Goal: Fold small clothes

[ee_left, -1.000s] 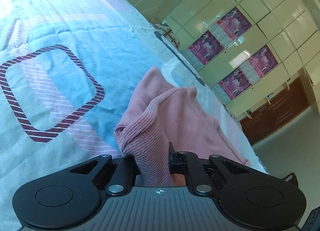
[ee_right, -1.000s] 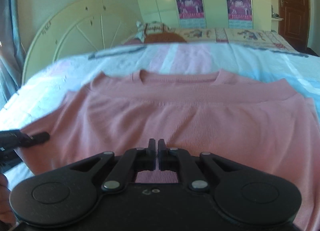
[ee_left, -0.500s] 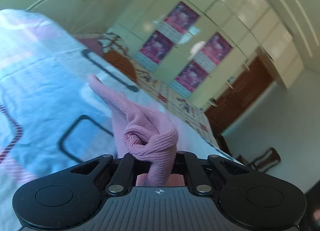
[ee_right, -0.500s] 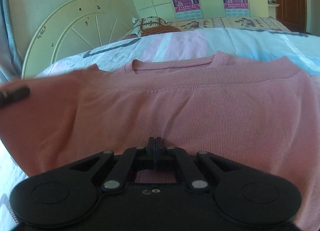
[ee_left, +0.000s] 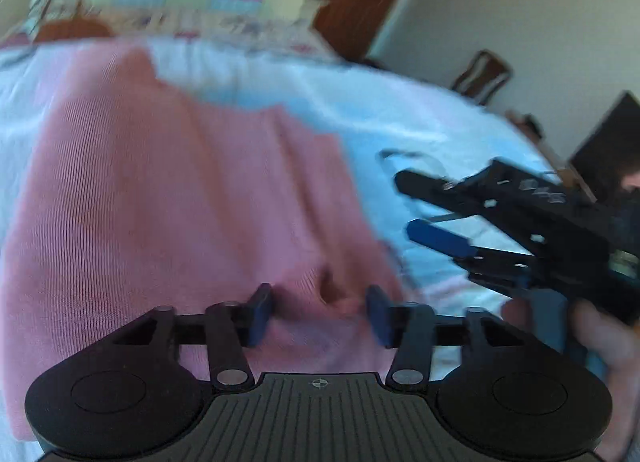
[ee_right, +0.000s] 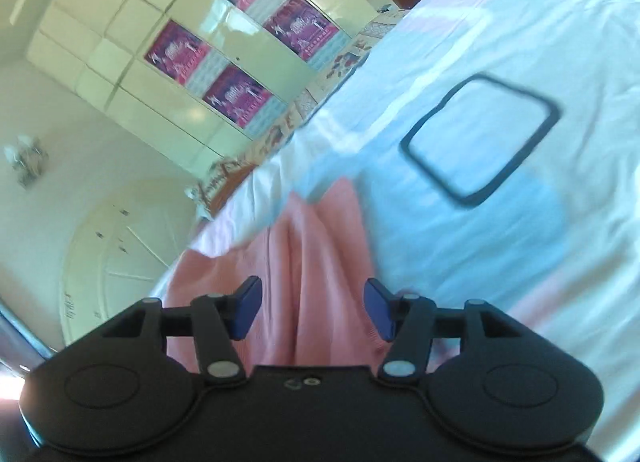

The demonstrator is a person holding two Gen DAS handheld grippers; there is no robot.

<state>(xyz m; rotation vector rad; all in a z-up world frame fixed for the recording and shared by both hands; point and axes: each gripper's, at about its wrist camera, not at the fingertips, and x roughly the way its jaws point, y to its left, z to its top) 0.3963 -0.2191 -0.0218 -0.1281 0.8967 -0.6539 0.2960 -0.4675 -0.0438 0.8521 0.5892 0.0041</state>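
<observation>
Left gripper (ee_left: 316,312) jaws spread, nothing held; right gripper (ee_right: 312,310) likewise wide apart. Pink sweater (ee_left: 168,198) lies on the bedsheet (ee_right: 500,190). Wardrobe posters (ee_right: 236,96): text unreadable.

Your left wrist view is smeared by motion: the pink ribbed knit garment (ee_left: 168,198) loses its far edge at 12 o'clock into the pale blue and white bedsheet (ee_left: 360,110). Its near hem is hidden behind your left tool (ee_left: 318,312), and its left side is cut off at 9 o'clock. In your right wrist view, your right tool (ee_right: 312,308) covers the garment's near part, so you cannot tell how it is folded.
</observation>
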